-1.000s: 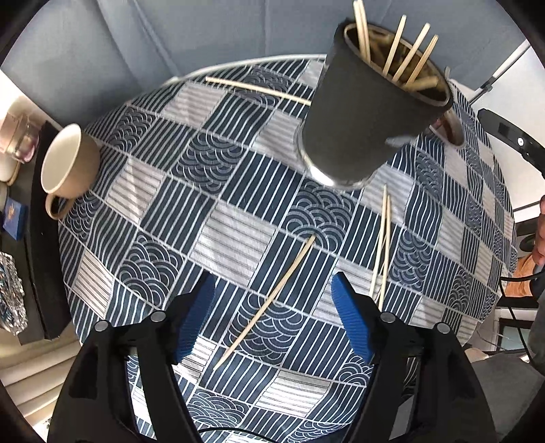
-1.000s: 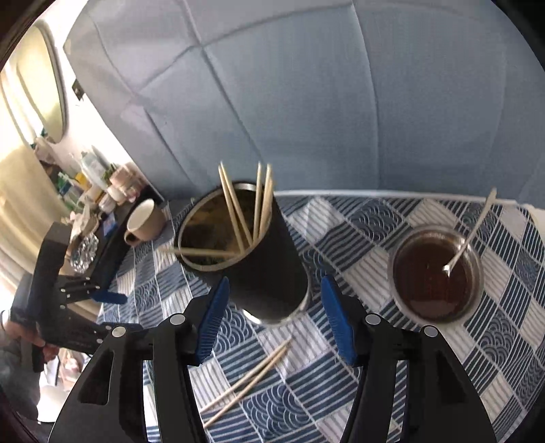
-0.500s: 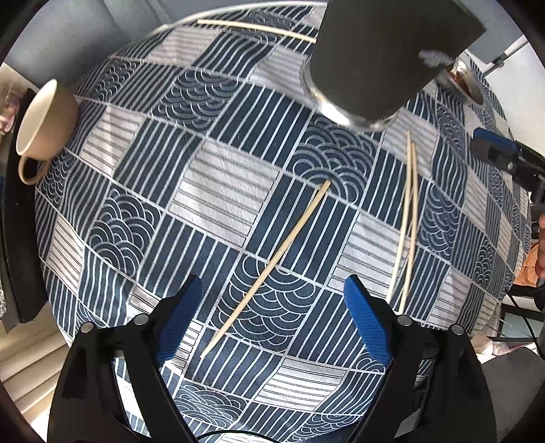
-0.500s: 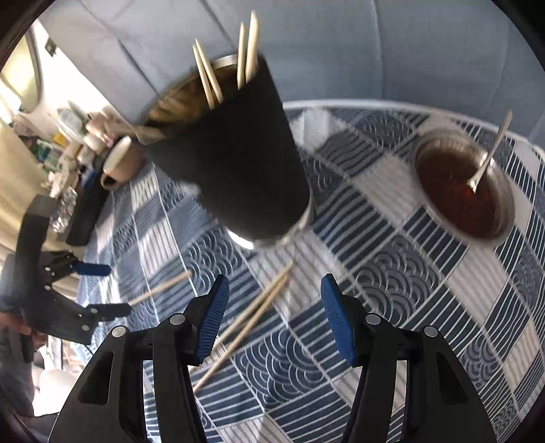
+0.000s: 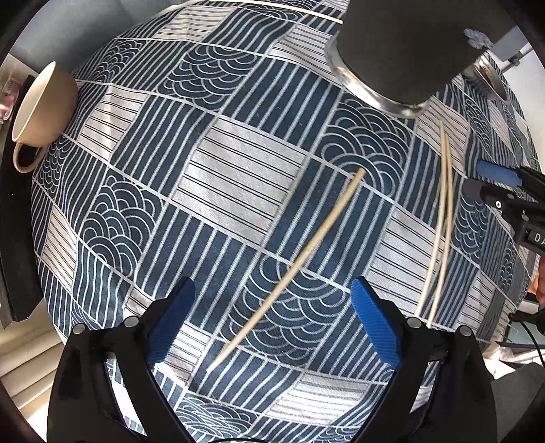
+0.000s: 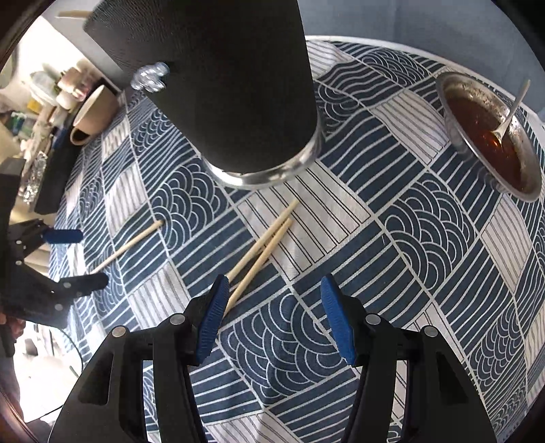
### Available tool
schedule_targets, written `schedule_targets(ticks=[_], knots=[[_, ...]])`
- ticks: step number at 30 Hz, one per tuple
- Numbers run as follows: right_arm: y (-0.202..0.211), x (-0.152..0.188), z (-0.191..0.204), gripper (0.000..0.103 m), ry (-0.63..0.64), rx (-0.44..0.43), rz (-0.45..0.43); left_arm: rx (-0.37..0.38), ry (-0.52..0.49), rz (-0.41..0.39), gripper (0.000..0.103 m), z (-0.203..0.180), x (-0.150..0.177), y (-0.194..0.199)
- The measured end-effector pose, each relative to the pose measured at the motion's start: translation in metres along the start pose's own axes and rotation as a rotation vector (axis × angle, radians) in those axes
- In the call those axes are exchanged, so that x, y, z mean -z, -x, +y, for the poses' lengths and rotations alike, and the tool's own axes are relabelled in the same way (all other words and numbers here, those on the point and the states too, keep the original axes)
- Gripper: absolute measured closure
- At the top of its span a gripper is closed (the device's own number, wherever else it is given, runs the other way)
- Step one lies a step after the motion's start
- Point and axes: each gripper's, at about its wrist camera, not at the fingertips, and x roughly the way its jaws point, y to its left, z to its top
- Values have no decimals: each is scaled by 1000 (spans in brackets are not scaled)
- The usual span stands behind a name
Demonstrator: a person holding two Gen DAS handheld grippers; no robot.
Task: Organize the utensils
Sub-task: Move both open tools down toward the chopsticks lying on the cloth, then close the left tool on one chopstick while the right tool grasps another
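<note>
Black holder [image 6: 221,85]: rim cut off at top. Left gripper [image 5: 272,327] has just been opening wide, straddling single chopstick [image 5: 293,269]; right gripper [image 6: 272,320] half-open, empty. Patterned blue tablecloth [image 5: 238,163].

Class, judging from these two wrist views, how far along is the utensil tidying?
Done: nothing these views confirm; the black holder's contents are out of view. In hand: nothing; left gripper, jaws just opening, straddles a single chopstick; right gripper is open beside a pair. Left: these three and another.
</note>
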Motion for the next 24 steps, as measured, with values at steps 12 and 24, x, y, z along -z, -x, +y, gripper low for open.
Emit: schedule_targets(ticks=[12, 24], knots=[[-18, -6, 27, 50, 94, 149, 13, -107, -53, 1, 8, -2, -15, -25], [-25, 2, 40, 52, 194, 184, 8, -21, 26, -24, 5, 24, -5, -41]])
